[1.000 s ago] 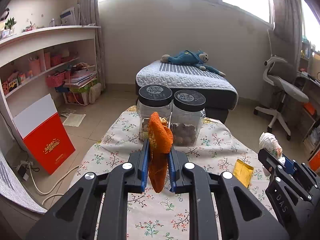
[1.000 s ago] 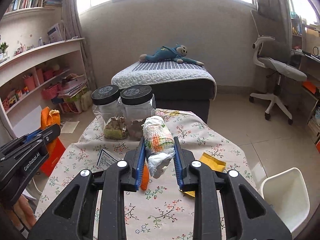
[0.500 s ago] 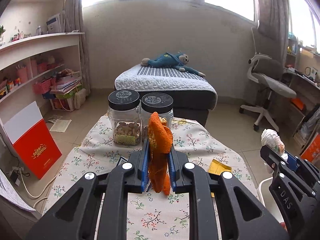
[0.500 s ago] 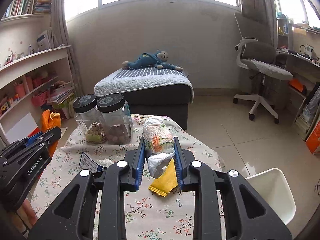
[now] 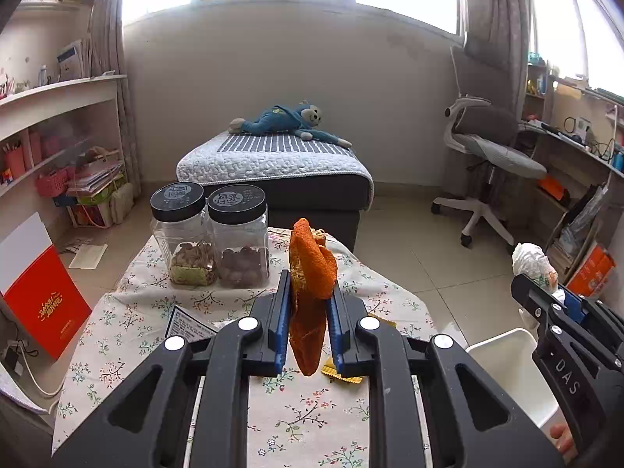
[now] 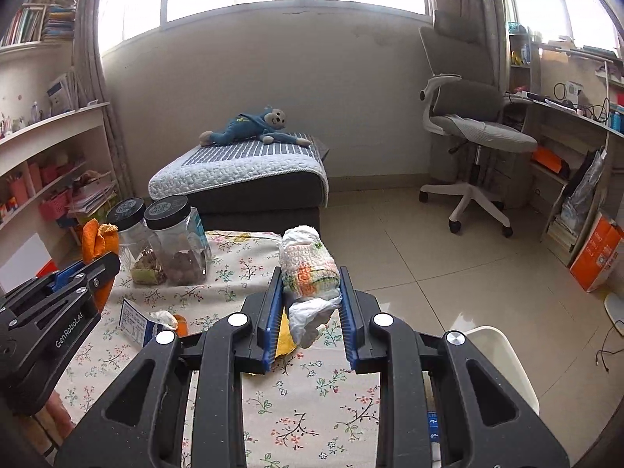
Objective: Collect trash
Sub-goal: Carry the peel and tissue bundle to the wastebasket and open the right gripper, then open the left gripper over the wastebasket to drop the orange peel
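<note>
My left gripper (image 5: 308, 319) is shut on an orange peel (image 5: 310, 273) and holds it above the floral-cloth table (image 5: 312, 421). My right gripper (image 6: 310, 304) is shut on a crumpled white wrapper with orange and green print (image 6: 310, 269), held above the table's right edge. A white trash bin (image 6: 503, 366) stands on the floor just right of the table; it also shows in the left wrist view (image 5: 503, 366). A yellow packet (image 5: 343, 374) and a blue-white leaflet with a tissue scrap (image 6: 152, 319) lie on the table.
Two black-lidded clear jars (image 5: 210, 234) with nuts stand at the table's far side. Beyond are a low bed with a blue plush monkey (image 5: 288, 121), a white office chair (image 6: 475, 132), shelves at left and a desk at right.
Both grippers, still holding their trash, have swung to the right; the table contents shifted left in view and the white bin came into view at the right.
</note>
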The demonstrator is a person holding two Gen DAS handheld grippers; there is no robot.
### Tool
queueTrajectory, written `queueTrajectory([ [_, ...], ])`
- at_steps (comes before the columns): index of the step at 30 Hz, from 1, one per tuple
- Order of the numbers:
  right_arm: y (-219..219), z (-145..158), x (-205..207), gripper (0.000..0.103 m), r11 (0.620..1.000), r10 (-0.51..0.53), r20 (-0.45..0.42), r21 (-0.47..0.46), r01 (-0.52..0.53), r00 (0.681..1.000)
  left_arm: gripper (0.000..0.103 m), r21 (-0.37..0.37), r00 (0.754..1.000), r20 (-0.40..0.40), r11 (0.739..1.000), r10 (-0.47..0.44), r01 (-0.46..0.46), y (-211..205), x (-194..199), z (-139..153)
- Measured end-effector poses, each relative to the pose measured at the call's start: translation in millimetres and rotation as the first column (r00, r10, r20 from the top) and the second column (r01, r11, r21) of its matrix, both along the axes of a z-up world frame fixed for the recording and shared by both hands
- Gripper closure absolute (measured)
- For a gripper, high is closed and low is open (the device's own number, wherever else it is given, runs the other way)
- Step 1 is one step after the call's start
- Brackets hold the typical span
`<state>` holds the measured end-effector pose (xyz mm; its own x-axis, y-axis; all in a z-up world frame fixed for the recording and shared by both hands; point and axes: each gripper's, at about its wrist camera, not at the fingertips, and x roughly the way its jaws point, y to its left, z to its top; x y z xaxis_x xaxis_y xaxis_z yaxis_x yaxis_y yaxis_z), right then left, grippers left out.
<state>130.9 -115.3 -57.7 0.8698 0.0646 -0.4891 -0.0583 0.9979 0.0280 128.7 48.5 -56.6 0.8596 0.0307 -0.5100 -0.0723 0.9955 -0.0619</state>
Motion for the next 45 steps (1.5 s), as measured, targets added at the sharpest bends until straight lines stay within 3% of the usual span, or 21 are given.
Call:
queueTrajectory([
  [12, -67, 7, -8, 0.078, 0.993, -0.121, 0.007, 0.011, 0.121, 0.993, 0.085, 0.004, 0.996, 0.004, 0.996, -0.087, 0.087, -52, -2, 4],
  [22, -137, -1, -9, 0.077, 0.964, -0.26, -0.048, 0.04, 0.262, 0.964, 0.085, 0.008, 0.986, -0.01, 0.986, -0.165, 0.165, -108, 3, 0],
  [24, -149, -2, -11, 0.073, 0.956, -0.288, -0.052, 0.044, 0.29, 0.956, 0.085, 0.008, 0.982, -0.013, 0.982, -0.187, 0.187, -122, 4, -2],
  [25, -154, -2, -13, 0.061, 0.952, -0.3, -0.054, 0.048, 0.303, 0.952, 0.085, 0.009, 0.98, -0.015, 0.98, -0.198, 0.198, -130, 4, -3],
  [27, -164, -1, -18, 0.047, 0.94, -0.336, -0.044, 0.049, 0.338, 0.941, 0.085, 0.007, 0.975, -0.022, 0.975, -0.222, 0.223, -144, 6, -6],
  [29, -174, 0, -23, 0.043, 0.93, -0.362, -0.036, 0.047, 0.364, 0.931, 0.085, -0.005, 0.968, -0.033, 0.969, -0.247, 0.247, -158, 7, -10],
  [34, -200, 0, -39, 0.014, 0.881, -0.474, 0.027, 0.002, 0.474, 0.88, 0.085, -0.045, 0.945, -0.06, 0.947, -0.322, 0.319, -192, 9, -17],
  [38, -224, -1, -46, 0.008, 0.842, -0.54, 0.036, -0.002, 0.54, 0.841, 0.085, -0.05, 0.928, -0.073, 0.931, -0.365, 0.362, -217, 8, -24],
  [45, -258, -11, -59, 0.007, 0.794, -0.607, 0.007, -0.023, 0.607, 0.794, 0.084, -0.058, 0.897, -0.095, 0.902, -0.431, 0.427, -252, 8, -31],
])
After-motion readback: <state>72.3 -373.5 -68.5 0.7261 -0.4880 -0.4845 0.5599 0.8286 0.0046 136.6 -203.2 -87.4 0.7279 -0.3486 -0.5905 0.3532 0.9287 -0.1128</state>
